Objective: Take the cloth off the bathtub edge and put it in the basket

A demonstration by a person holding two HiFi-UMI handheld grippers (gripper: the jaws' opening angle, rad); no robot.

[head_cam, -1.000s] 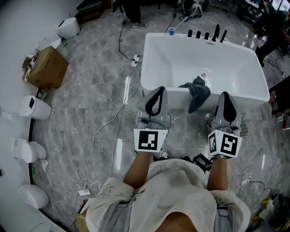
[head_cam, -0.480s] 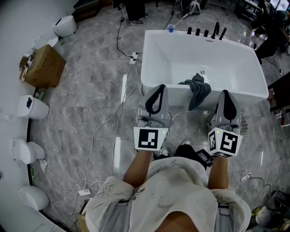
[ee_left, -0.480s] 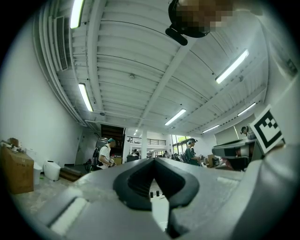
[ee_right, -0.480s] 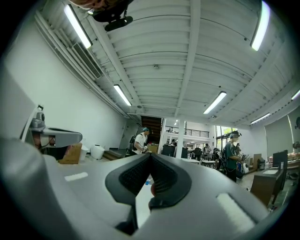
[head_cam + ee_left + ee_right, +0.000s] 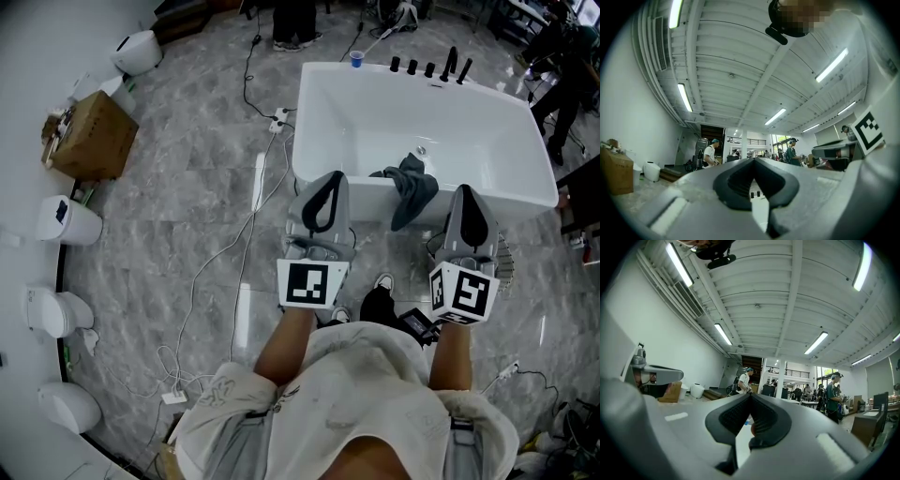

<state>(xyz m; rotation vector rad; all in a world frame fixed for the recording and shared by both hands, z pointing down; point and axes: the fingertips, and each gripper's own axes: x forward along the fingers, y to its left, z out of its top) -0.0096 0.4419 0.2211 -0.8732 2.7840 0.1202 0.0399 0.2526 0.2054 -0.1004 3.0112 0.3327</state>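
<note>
A dark grey-green cloth [image 5: 411, 192] hangs over the near edge of the white bathtub [image 5: 375, 122], part inside and part down the outer wall. My left gripper [image 5: 329, 177] is held up in front of the tub, left of the cloth, shut and empty. On the other side of the cloth my right gripper [image 5: 467, 193] is likewise shut with nothing in it. Both gripper views look up towards the ceiling, with the left gripper [image 5: 752, 159] and the right gripper [image 5: 751, 394] closed at their tips. A wire basket [image 5: 504, 264] shows partly behind the right gripper.
Black taps [image 5: 427, 69] and a blue cup [image 5: 354, 63] stand on the tub's far rim. Cables [image 5: 249, 234] trail over the marble floor at left. A cardboard box [image 5: 92, 139] and white fixtures [image 5: 70, 223] line the left wall. People stand at the back.
The person's foot has stepped forward below the grippers. Both grippers stay shut in about the same place, and the cloth still hangs on the tub edge.
</note>
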